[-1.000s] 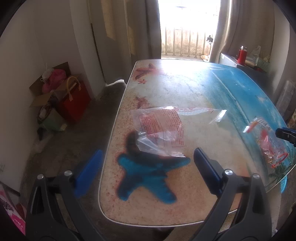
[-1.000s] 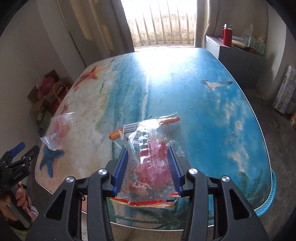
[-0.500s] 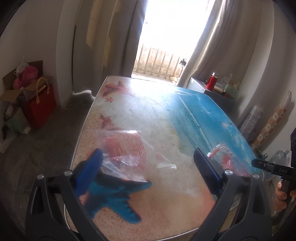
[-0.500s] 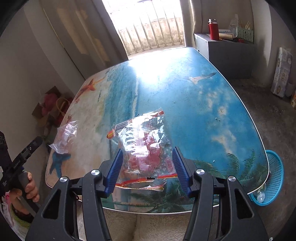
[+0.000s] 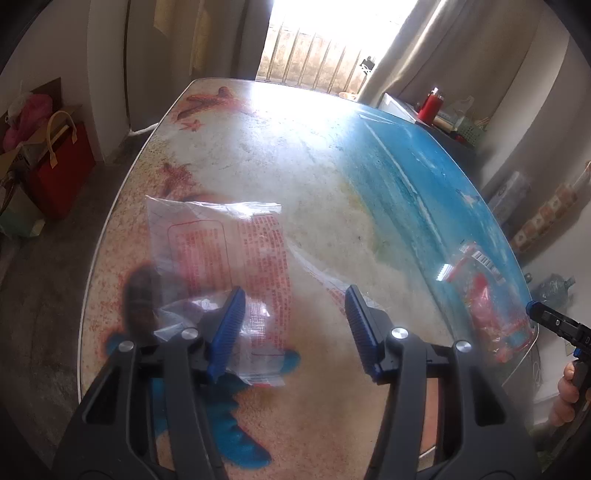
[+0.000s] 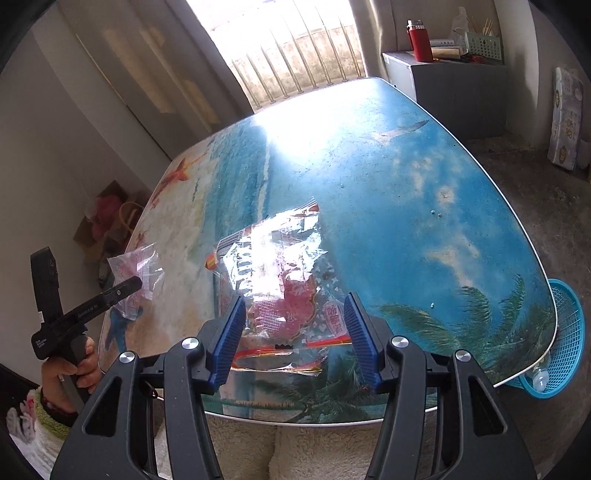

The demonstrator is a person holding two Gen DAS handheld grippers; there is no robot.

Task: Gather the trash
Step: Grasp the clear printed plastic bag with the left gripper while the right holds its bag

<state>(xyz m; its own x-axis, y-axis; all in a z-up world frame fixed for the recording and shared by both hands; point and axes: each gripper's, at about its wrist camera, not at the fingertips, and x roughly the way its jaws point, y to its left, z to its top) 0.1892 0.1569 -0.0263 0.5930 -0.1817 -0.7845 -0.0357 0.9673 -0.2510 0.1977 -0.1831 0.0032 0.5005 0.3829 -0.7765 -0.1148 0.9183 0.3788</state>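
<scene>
**Two wrappers on the worktop, both hand-held grippers apart**

Clear wrapper with red print (image 5: 221, 254) lying flat on the sandy left part of the beach-printed worktop (image 5: 317, 155), partly over a blue starfish print. Second, crinkled wrapper with red and silver print (image 6: 280, 288) lying near the front edge on the blue part, over the palm-tree print; seen also from the left wrist as a red packet (image 5: 484, 295) near the right rim.

Blue mesh basket (image 6: 569, 332) beside the worktop's right front corner, below the rim, with a small clear bottle (image 6: 540, 380) inside.

Left hand-held gripper (image 5: 295, 328) with jaws wide apart, holding nothing; left blue pad (image 5: 227, 332) in front of the clear wrapper's lower edge, contact not possible to judge; right pad over bare worktop. Right hand-held gripper (image 6: 293, 336) likewise spread wide, one pad on each side of the crinkled wrapper's near end, not clamped on it; touching or hovering not clear.

Further out: red flask (image 6: 419, 35) on a grey cabinet (image 6: 458, 88) by the barred window, red bag (image 5: 61, 170) on the floor at left.
</scene>
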